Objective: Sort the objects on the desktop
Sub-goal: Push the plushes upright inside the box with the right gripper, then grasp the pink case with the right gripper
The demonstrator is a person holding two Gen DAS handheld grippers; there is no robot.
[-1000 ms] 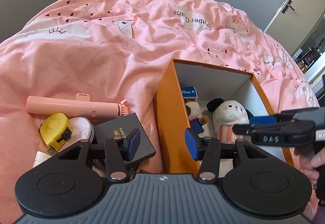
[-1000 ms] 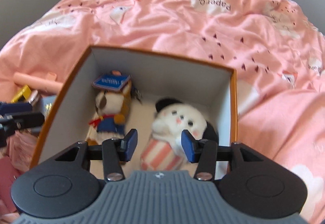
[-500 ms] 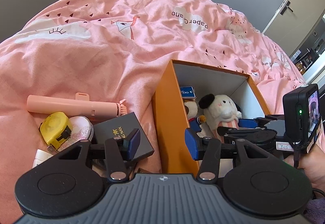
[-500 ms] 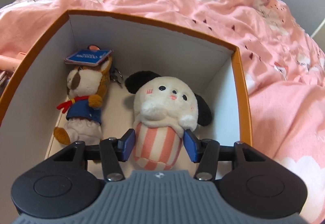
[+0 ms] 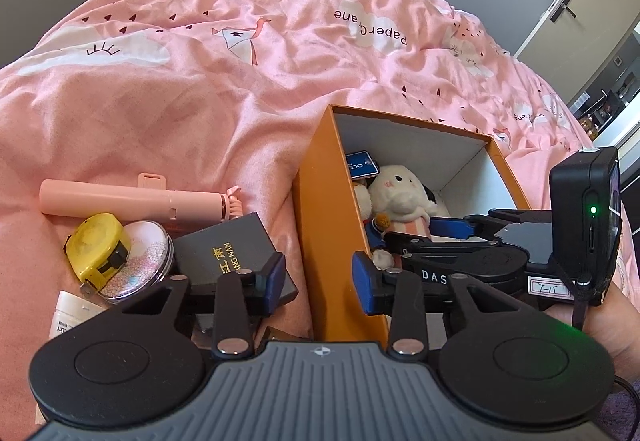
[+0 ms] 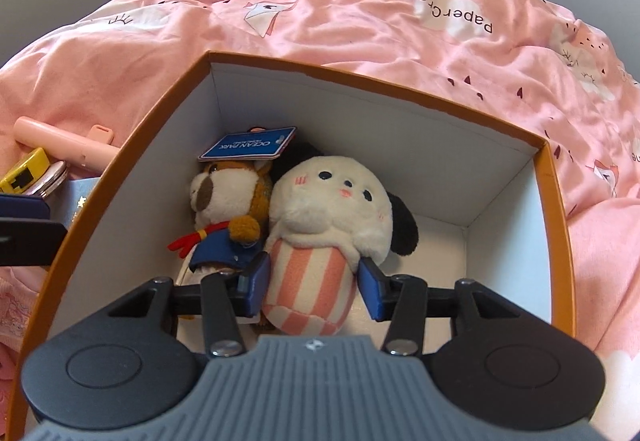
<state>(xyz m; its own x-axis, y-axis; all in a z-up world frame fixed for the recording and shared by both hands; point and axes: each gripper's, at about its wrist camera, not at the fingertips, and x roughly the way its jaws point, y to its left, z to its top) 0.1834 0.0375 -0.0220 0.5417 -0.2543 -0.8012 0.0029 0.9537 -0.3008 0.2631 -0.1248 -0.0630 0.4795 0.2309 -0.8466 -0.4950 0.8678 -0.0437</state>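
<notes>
The box [image 6: 552, 201] stands open-topped on the bed [image 5: 240, 89], its orange walls the only barrier to reaching in. Inside, the dog plush [image 6: 332, 209] and the bear plush [image 6: 228, 201] fill the left half up to the left wall; the floor along the right wall is bare. The right gripper [image 6: 314, 283] takes up the near part of the opening, its closing jaws on either side of the dog plush. Left of the box, a black box [image 5: 228, 245], tin [image 5: 140, 257], tape measure [image 5: 98, 241] and pink stick [image 5: 132, 197] crowd the bed's near left. Beyond them the bed lies open to its far edge.
</notes>
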